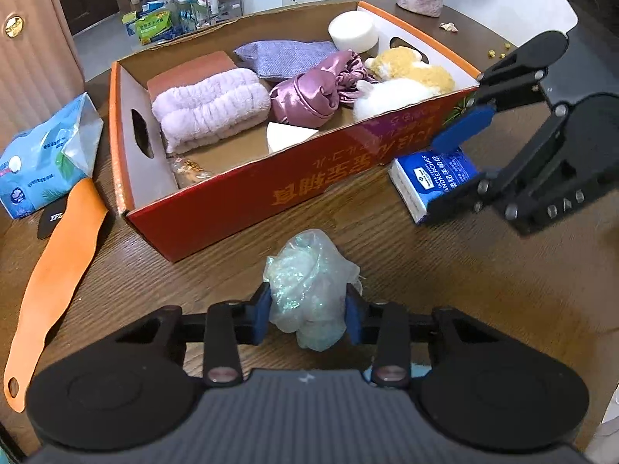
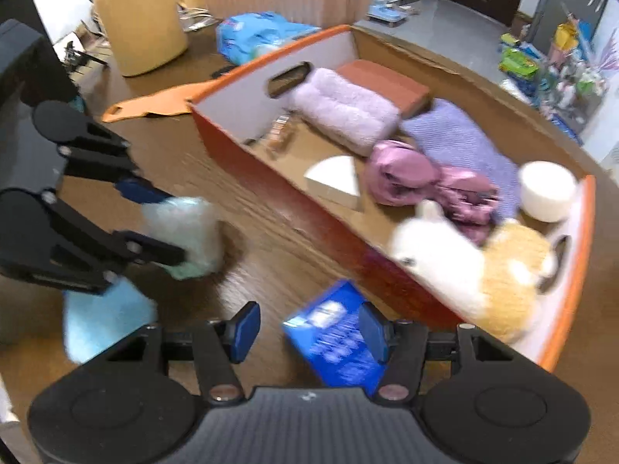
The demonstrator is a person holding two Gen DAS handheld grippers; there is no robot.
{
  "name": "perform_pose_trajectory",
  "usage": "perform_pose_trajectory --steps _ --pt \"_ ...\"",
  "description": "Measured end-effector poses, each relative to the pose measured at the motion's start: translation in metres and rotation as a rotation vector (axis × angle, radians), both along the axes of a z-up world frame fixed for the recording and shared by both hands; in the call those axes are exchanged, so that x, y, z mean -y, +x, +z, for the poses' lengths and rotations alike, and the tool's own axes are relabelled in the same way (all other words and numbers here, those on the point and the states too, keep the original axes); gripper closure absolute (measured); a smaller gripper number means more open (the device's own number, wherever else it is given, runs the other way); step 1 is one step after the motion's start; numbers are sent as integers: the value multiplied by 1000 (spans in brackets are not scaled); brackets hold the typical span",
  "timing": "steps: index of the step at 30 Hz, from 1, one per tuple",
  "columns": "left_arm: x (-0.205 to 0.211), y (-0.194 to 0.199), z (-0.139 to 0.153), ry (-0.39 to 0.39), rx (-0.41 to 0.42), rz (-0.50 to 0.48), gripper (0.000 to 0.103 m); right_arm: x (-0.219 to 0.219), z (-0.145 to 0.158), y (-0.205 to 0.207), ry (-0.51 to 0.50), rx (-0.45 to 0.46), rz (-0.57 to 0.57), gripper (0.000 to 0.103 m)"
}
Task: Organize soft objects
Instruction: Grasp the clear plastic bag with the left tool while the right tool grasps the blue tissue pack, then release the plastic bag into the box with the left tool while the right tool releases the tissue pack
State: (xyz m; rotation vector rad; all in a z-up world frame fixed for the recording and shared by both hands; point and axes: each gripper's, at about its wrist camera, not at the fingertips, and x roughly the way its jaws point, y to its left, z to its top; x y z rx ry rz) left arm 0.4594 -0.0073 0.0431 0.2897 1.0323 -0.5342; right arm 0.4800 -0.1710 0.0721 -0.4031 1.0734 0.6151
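Left fingers (image 1: 264,306) clamp a crumpled, shimmery translucent bag (image 1: 309,286); right gripper (image 2: 305,328) fingers spread apart.

Box (image 1: 216,197): 1, holding 1 lilac towel (image 1: 211,110), 1 purple cloth (image 1: 288,56), 1 satin bonnet (image 1: 309,94), 1 plush toy (image 1: 402,85), 2 white sponges (image 1: 353,31), 1 orange block (image 1: 193,71); on table: 1 plastic bag (image 1: 309,286), 1 tissue pack (image 1: 433,181), 2 grippers (image 1: 309,309)
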Motion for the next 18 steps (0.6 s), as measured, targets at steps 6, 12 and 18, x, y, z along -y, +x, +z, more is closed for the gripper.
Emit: perform_pose_trajectory --steps 6,12,18 --pt "18 7 -1 2 -24 -37 65 26 -17 9 -23 -24 26 34" --pt "33 15 -4 45 -61 -79 64 18 -28 6 -49 -61 132 44" --pt "41 7 -5 83 -101 -116 64 0 -33 -13 -123 -118 196 52"
